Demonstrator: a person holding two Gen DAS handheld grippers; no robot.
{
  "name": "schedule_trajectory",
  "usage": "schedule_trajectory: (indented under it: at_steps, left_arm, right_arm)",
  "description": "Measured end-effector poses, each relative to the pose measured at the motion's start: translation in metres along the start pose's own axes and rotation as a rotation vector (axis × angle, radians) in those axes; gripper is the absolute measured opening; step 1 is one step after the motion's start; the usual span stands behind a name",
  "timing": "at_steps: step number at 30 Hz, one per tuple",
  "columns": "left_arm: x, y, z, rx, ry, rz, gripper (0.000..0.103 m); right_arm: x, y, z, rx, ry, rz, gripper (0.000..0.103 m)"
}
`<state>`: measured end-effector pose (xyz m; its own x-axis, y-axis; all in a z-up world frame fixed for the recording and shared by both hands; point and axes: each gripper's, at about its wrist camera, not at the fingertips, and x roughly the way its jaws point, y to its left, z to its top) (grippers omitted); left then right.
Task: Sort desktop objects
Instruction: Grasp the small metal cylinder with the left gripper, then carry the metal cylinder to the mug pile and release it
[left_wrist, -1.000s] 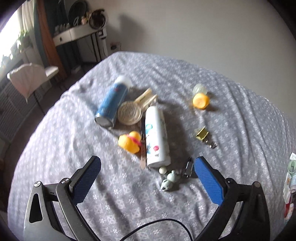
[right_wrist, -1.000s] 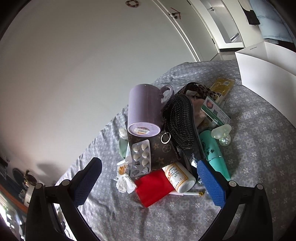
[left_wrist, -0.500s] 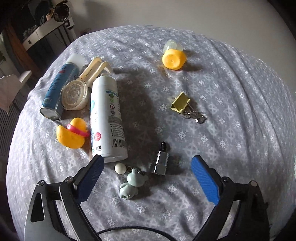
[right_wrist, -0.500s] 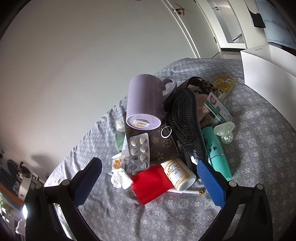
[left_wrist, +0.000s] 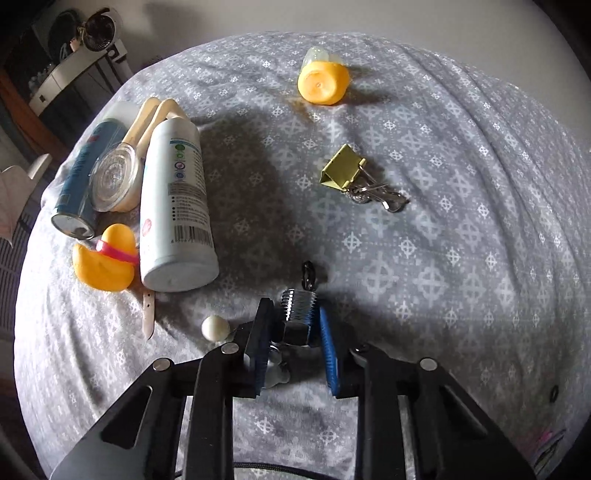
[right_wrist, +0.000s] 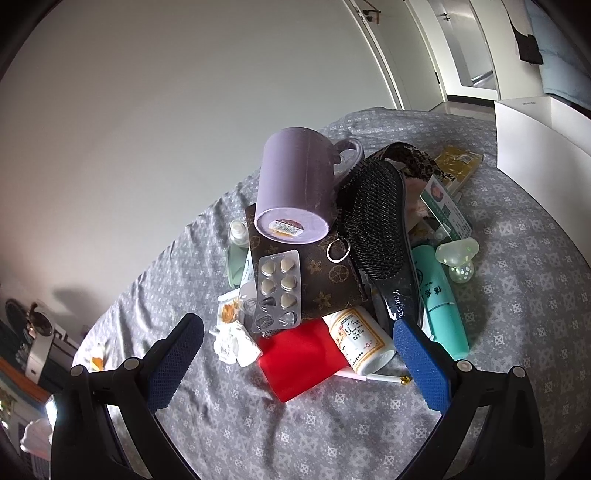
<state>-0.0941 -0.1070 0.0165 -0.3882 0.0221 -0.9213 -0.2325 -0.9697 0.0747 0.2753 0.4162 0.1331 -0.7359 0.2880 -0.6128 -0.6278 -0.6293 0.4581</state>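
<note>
My left gripper is shut on a small chrome threaded fitting with a dark ring on top, low over the grey patterned cloth. A white bead lies just left of it. My right gripper is open and empty, hovering above a pile: a purple mug, black hairbrush, brown wallet, pill blister, red item, white pill bottle and teal tube.
In the left wrist view a white spray bottle, blue can, rubber duck, clear-lidded brush, yellow binder clip with keyring and orange-capped bottle lie on the cloth. A white box stands at the far right.
My left gripper dropped to the cloth and closed on the chrome fitting. The right gripper stayed open and drifted only slightly over the pile.
</note>
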Motion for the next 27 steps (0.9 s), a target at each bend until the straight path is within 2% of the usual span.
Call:
schedule_trajectory:
  at_steps: [2, 6, 11, 15, 20, 27]
  left_arm:
    - [-0.006, 0.003, -0.003, -0.019, -0.009, -0.012, 0.023]
    - [-0.036, 0.001, -0.005, -0.016, -0.086, -0.042, 0.023]
    - [-0.079, -0.040, -0.010, 0.096, -0.116, -0.100, 0.023]
    - [-0.119, -0.110, -0.006, 0.211, -0.144, -0.190, 0.023]
    - [-0.155, -0.225, 0.013, 0.335, -0.140, -0.344, 0.023]
    - [-0.154, -0.386, 0.009, 0.449, -0.062, -0.461, 0.023]
  right_arm:
    - [-0.001, -0.002, 0.000, 0.011, -0.005, 0.006, 0.103]
    - [-0.006, -0.006, 0.001, 0.035, -0.017, 0.032, 0.103]
    - [-0.012, -0.011, 0.002, 0.074, -0.030, 0.072, 0.103]
    - [-0.015, -0.015, 0.002, 0.095, -0.041, 0.102, 0.103]
    - [-0.019, -0.021, 0.004, 0.132, -0.051, 0.149, 0.103]
    - [-0.024, -0.032, 0.006, 0.186, -0.070, 0.206, 0.103]
